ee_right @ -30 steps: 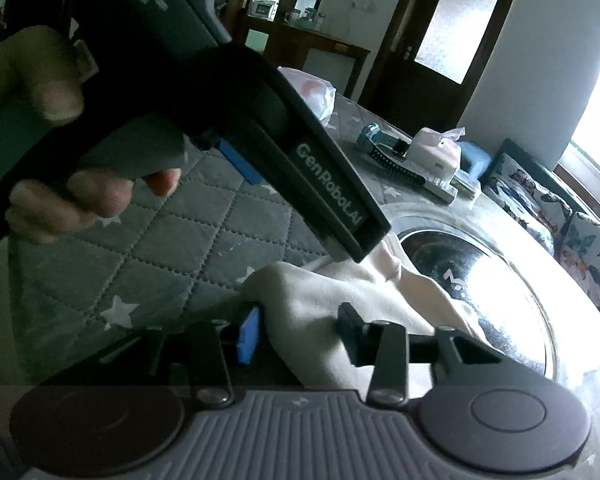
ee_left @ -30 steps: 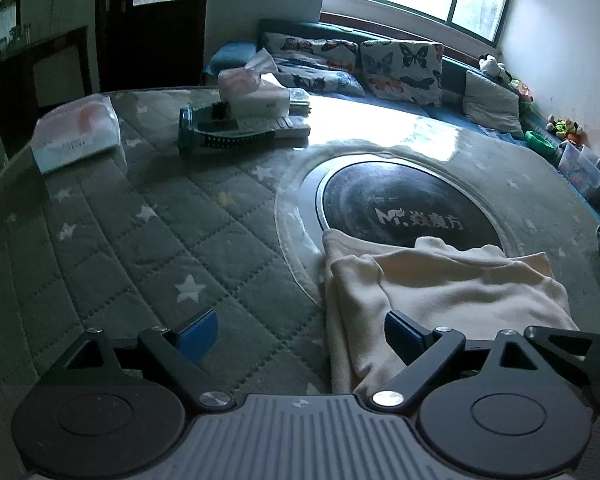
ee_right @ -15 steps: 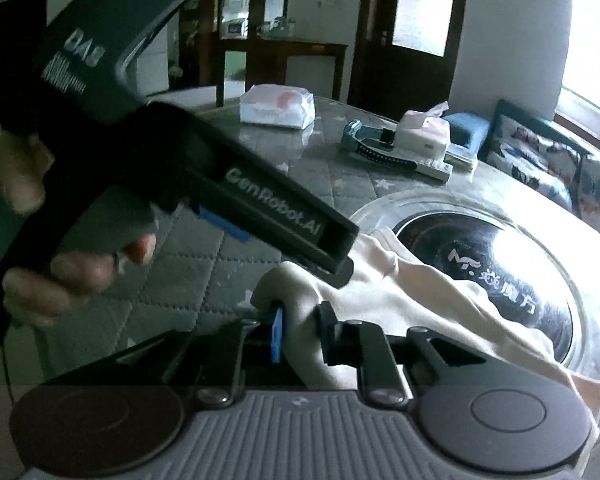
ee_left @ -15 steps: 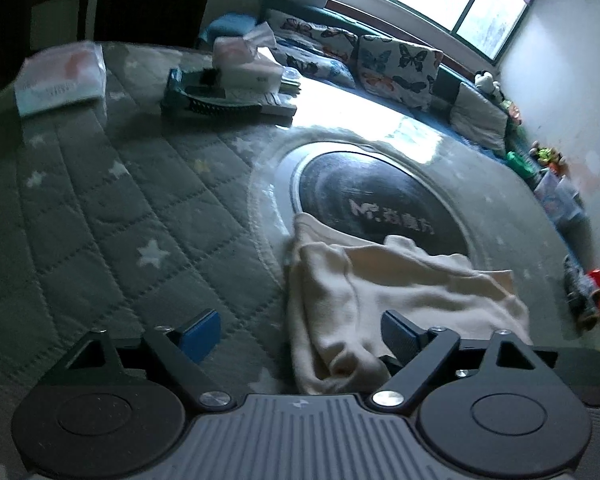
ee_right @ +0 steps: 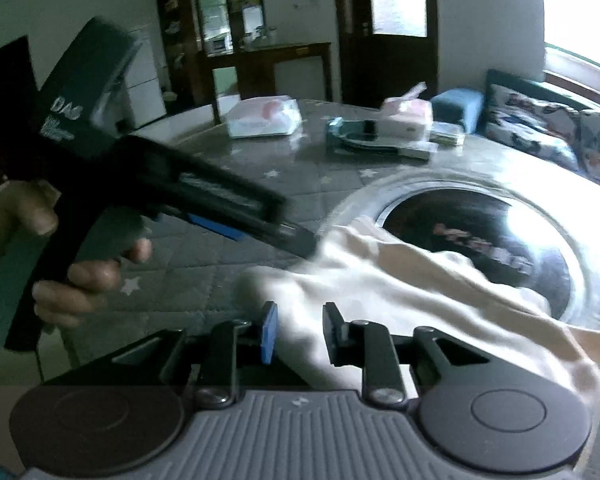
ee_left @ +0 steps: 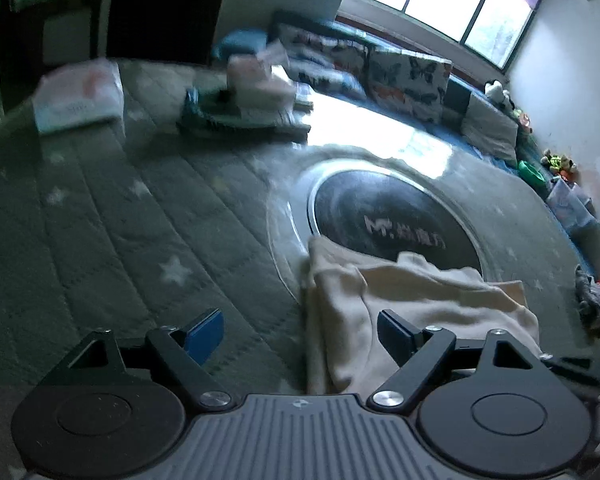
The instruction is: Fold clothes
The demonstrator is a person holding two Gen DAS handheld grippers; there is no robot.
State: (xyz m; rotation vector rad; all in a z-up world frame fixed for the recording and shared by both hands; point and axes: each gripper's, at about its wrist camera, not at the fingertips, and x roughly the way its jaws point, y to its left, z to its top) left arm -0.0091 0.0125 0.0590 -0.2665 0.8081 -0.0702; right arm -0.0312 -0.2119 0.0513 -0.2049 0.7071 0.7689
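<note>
A cream garment point(ee_left: 412, 300) lies folded in a loose pile on the grey quilted table cover, partly over the round black inset. It also shows in the right wrist view point(ee_right: 400, 300). My left gripper point(ee_left: 300, 332) is open wide, hovering at the garment's near left edge, with nothing between its jaws. My right gripper point(ee_right: 298, 334) has its jaws close together with a fold of the cream garment between them. The left gripper's body and the hand holding it point(ee_right: 100, 216) show at the left of the right wrist view.
A round black glass inset point(ee_left: 392, 216) sits in the table's middle. A tissue box on a dark tray point(ee_left: 252, 100) and a white packet point(ee_left: 76, 96) lie at the far side. A sofa with butterfly cushions point(ee_left: 408, 72) stands beyond the table.
The right jaws closed from half open onto a fold of the garment. The left gripper stayed open and shifted a little back from the garment's edge.
</note>
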